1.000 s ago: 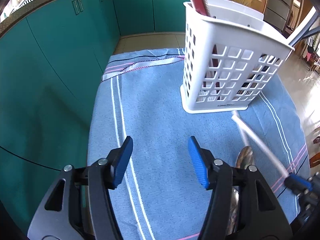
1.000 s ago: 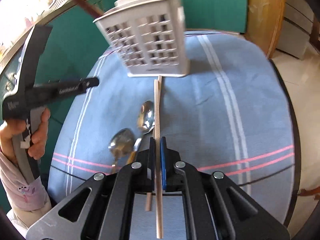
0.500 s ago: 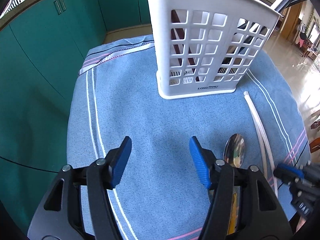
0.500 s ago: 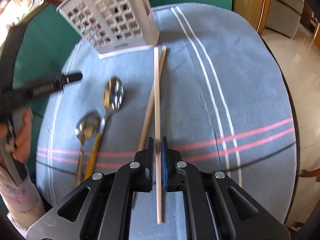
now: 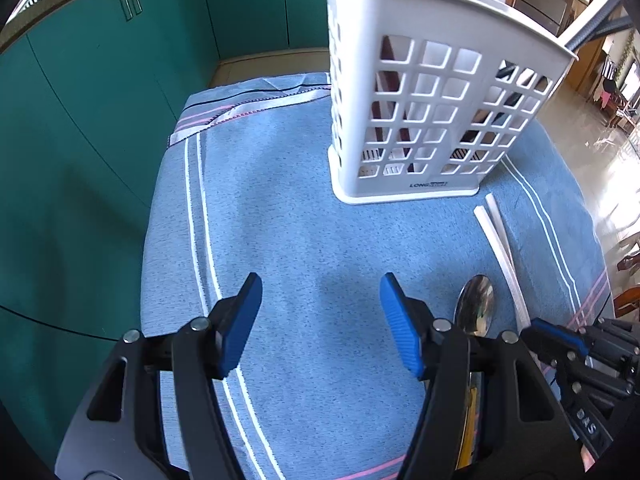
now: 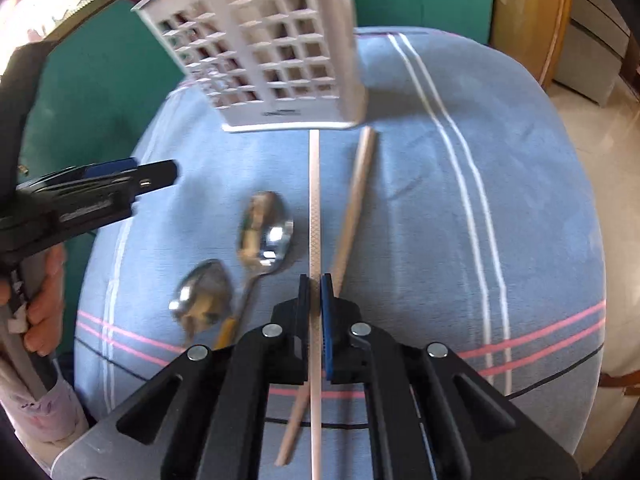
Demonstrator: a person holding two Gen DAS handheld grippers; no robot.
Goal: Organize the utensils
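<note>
My right gripper [image 6: 315,280] is shut on a pale chopstick [image 6: 315,200] that points straight at the white slotted caddy [image 6: 280,52]. A second chopstick [image 6: 354,216] lies slanted on the blue cloth just right of it. Two metal spoons [image 6: 266,232] [image 6: 204,296] lie to the left. In the left wrist view my left gripper [image 5: 320,292] hangs open over bare cloth, nothing between its blue pads. The caddy [image 5: 432,112] stands ahead of it and holds some dark utensils. The chopsticks [image 5: 500,248], one spoon [image 5: 476,308] and the right gripper [image 5: 560,336] show at the right.
The striped blue cloth [image 5: 280,240] covers a small table; its edges drop off on all sides. Teal cabinets [image 5: 100,100] stand to the left and behind. A person's hand [image 6: 44,280] holds the left gripper [image 6: 132,176] at the left of the right wrist view.
The right gripper has come down with its chopstick, which now runs low beside the one lying on the cloth. The left gripper has stayed open and almost still.
</note>
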